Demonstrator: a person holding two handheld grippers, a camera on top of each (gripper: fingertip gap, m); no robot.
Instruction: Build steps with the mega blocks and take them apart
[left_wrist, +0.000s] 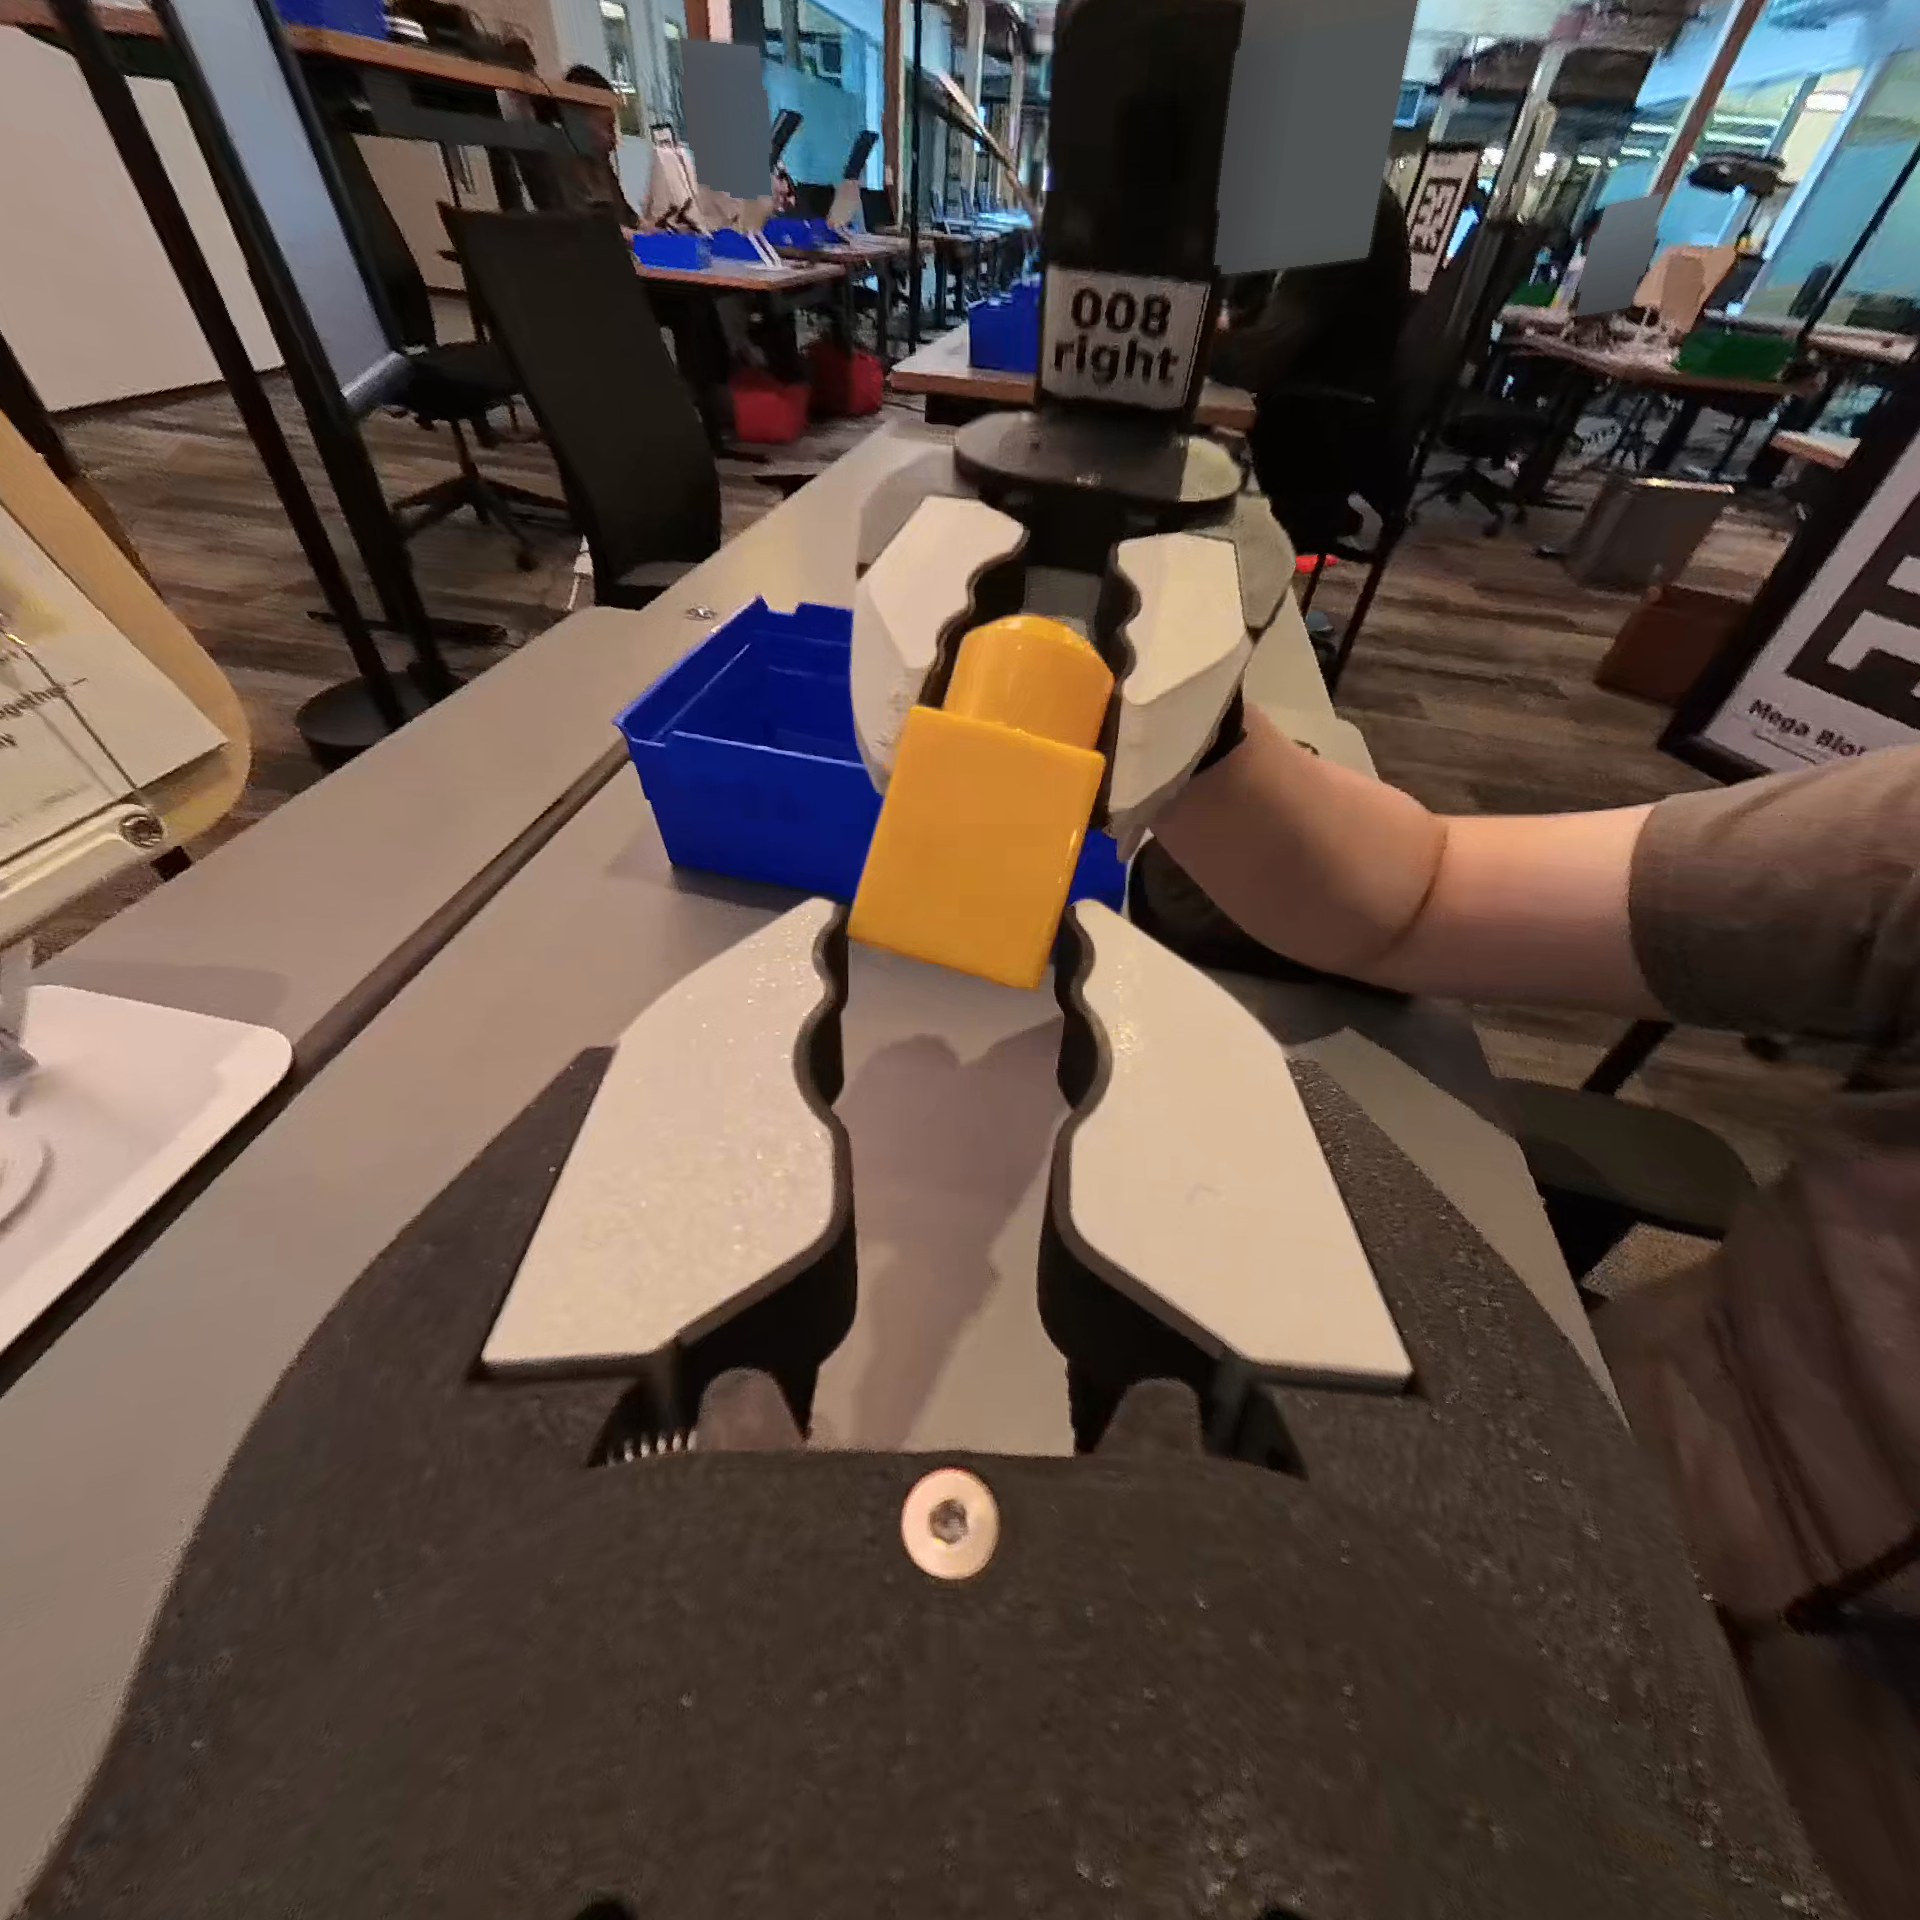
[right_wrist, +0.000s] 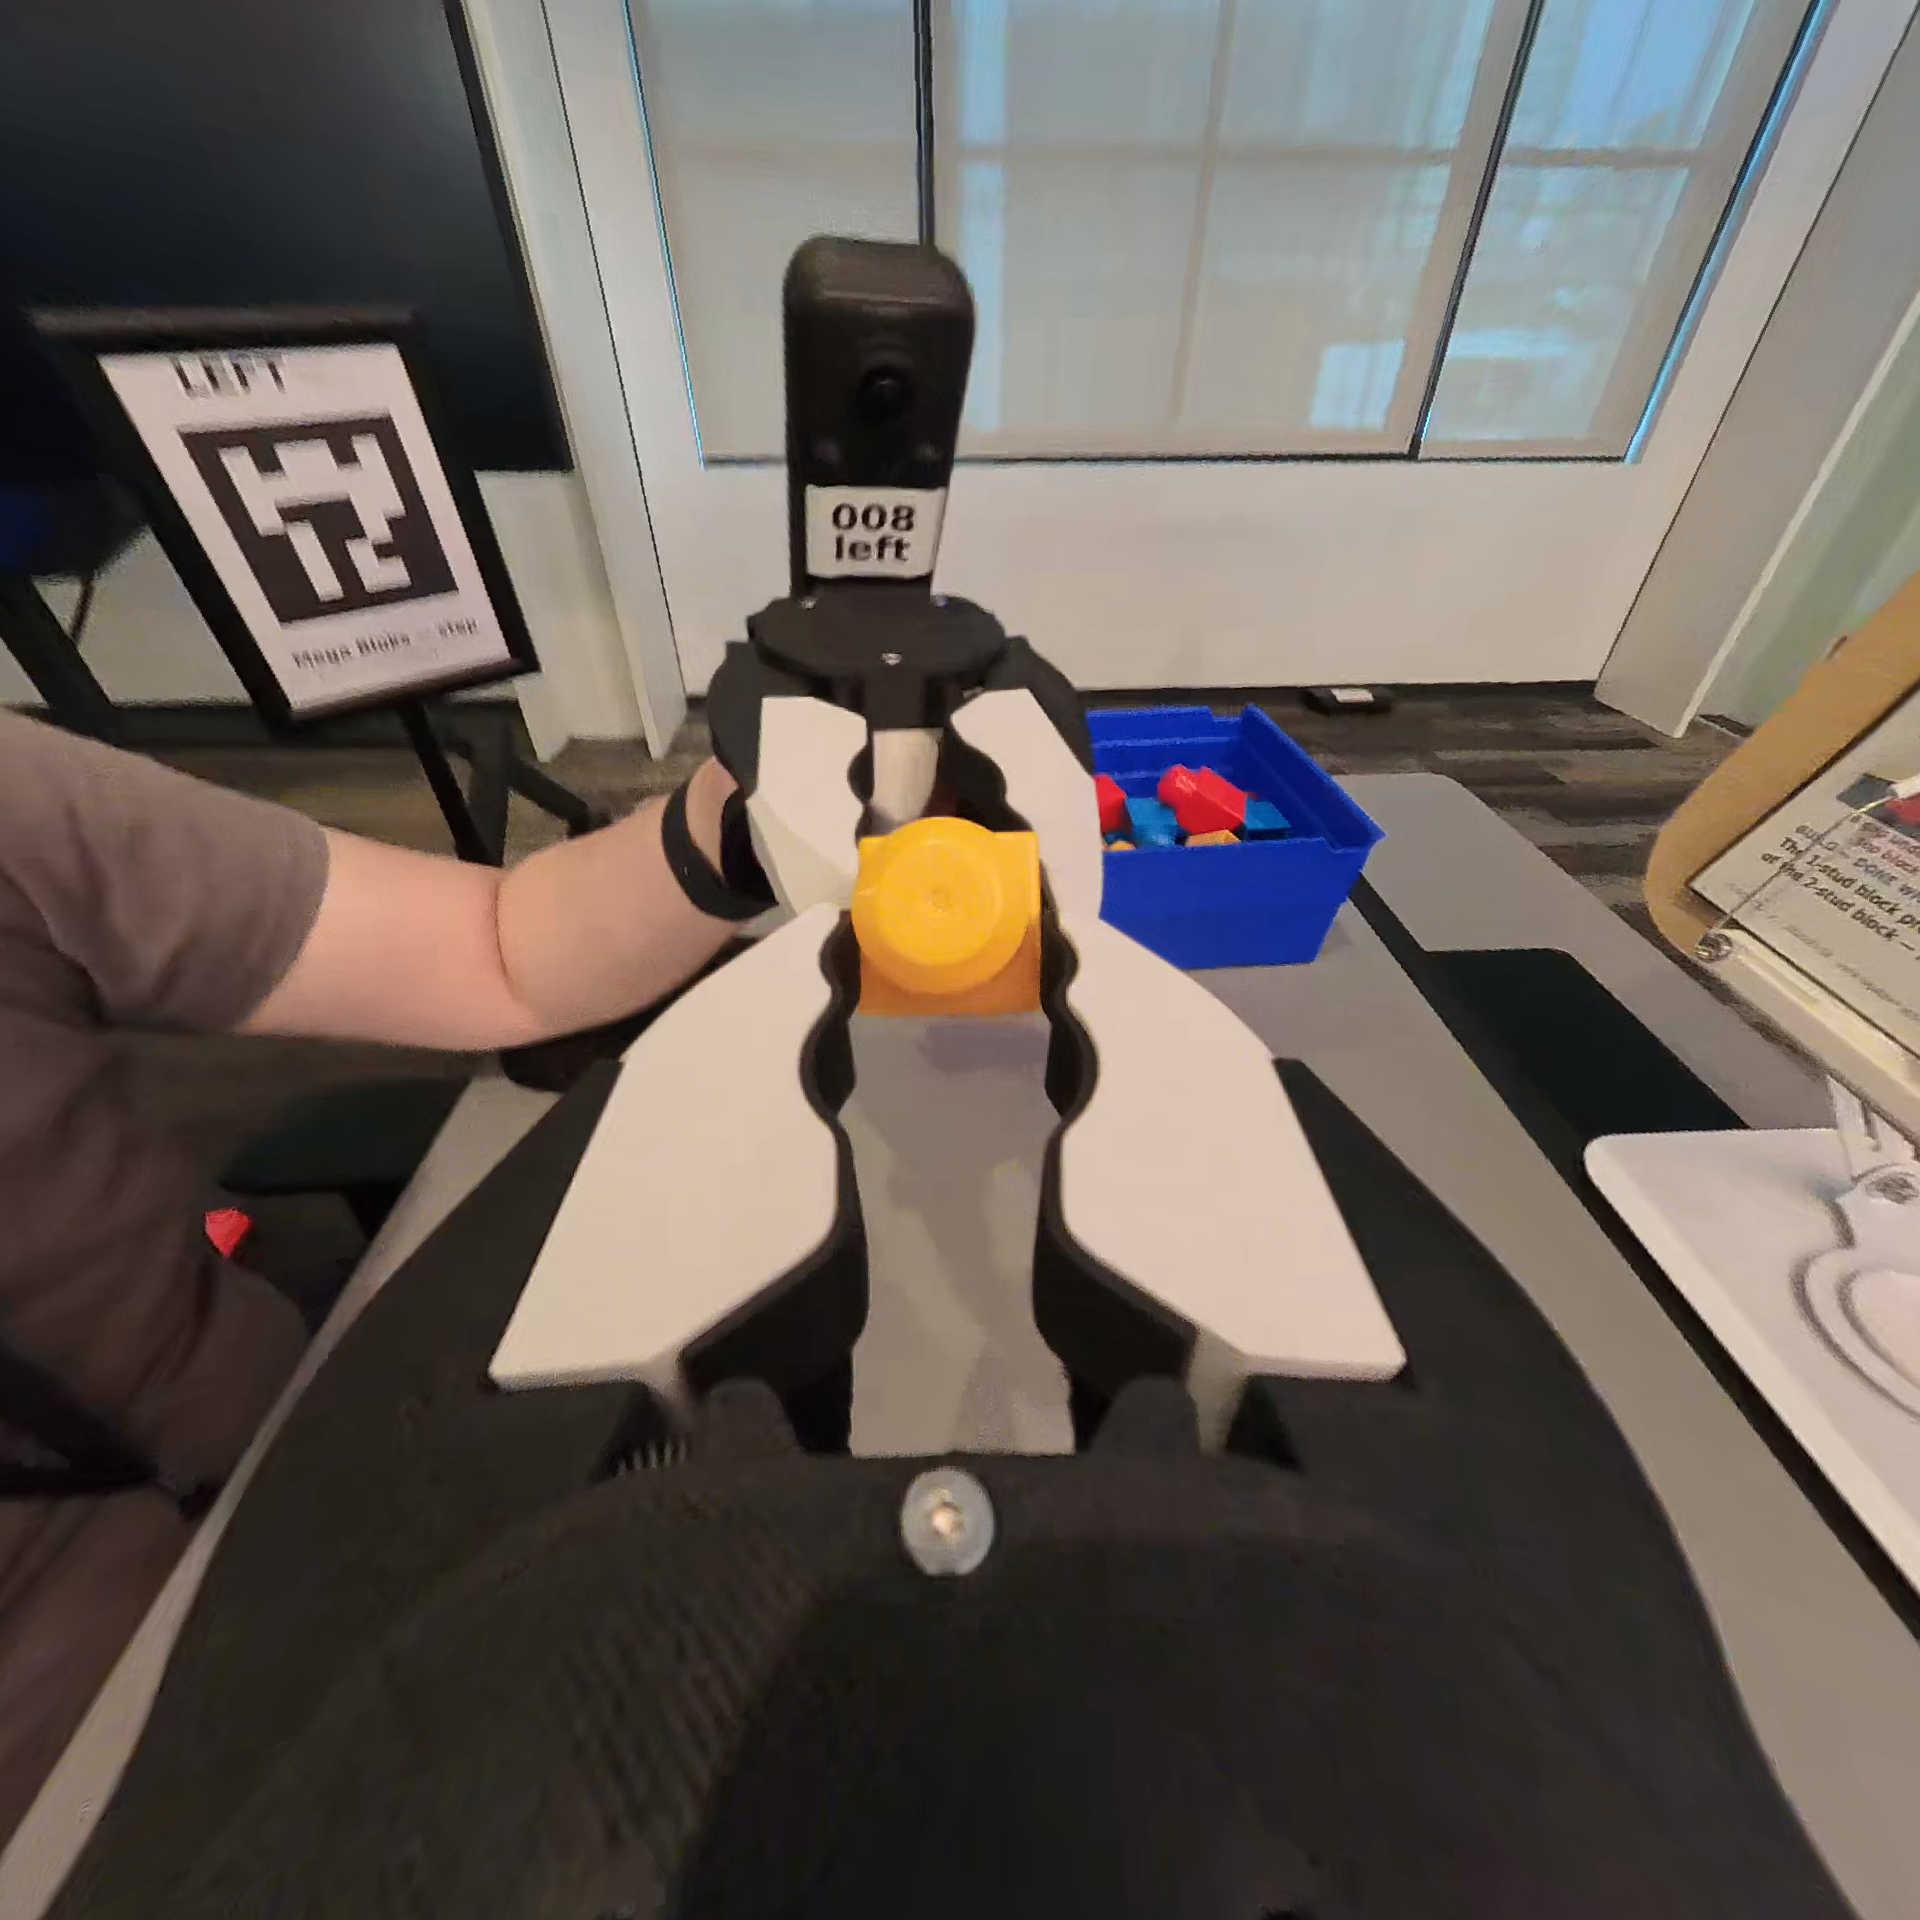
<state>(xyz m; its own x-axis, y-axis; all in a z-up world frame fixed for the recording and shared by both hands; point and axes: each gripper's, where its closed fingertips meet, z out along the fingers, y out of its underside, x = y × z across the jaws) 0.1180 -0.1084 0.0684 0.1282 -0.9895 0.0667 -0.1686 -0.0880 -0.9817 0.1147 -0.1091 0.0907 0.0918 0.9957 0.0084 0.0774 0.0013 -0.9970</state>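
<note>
One yellow single-stud mega block (left_wrist: 977, 852) is held in the air above the grey table (left_wrist: 416, 935) between both grippers, which face each other. My left gripper (left_wrist: 954, 925) has its fingertips closed on the block's square body at its lower end. My right gripper (left_wrist: 1023, 665) comes from the far side and clasps the round stud. In the right wrist view the stud end of the block (right_wrist: 940, 914) points at the camera between my right gripper's tips (right_wrist: 945, 925), and the left gripper (right_wrist: 925, 821) holds the body behind it.
A blue bin (left_wrist: 748, 748) stands behind the block. Another blue bin (right_wrist: 1226, 894) holds red, blue and orange blocks. A white base with a clear stand (right_wrist: 1766, 1247) sits at the table's side. A marker sign (right_wrist: 312, 509) stands off the table. The person's forearm (left_wrist: 1403, 894) reaches in. My two grippers' fingertips are within a few centimetres of each other.
</note>
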